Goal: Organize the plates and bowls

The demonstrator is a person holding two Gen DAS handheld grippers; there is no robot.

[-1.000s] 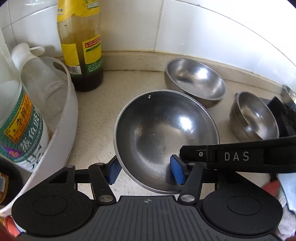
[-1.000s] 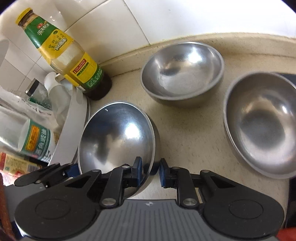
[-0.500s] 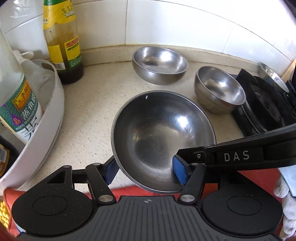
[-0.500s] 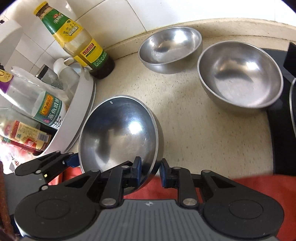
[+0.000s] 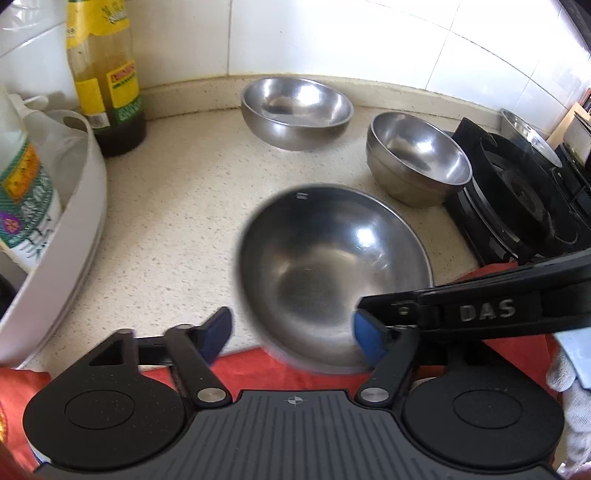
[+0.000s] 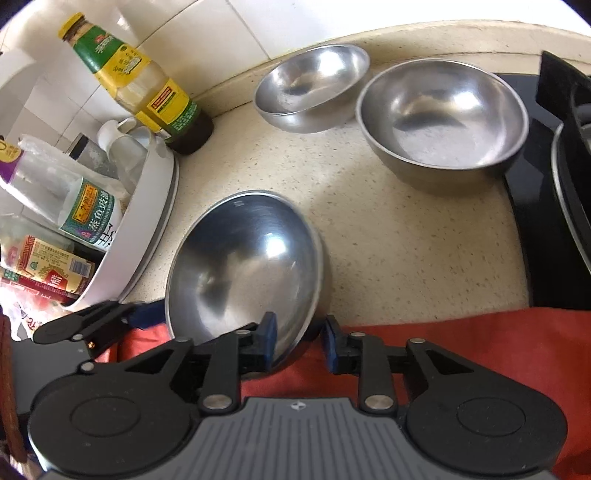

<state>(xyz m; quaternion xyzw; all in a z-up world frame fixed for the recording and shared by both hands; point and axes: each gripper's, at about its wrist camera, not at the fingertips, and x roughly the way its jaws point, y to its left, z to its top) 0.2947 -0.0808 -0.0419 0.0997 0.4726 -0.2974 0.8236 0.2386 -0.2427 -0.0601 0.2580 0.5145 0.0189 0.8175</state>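
At the front edge of the counter (image 5: 166, 221), leftmost, left gripper (image 5: 291, 334) spread wide, left pad now clear of the large bowl (image 5: 332, 273). In the middle, that bowl blurred, rim over red cloth (image 5: 314, 376). Rightward, right gripper (image 6: 299, 334) slackened from its earlier pinch, rim loose between pads. Probably signals a release before nesting with the deep bowl (image 5: 417, 158).

Bright daylight; tile wall (image 5: 332, 33) overexposed; near bowl (image 5: 332, 280) motion-blurred; glare spots on steel; fisheye edges curved.
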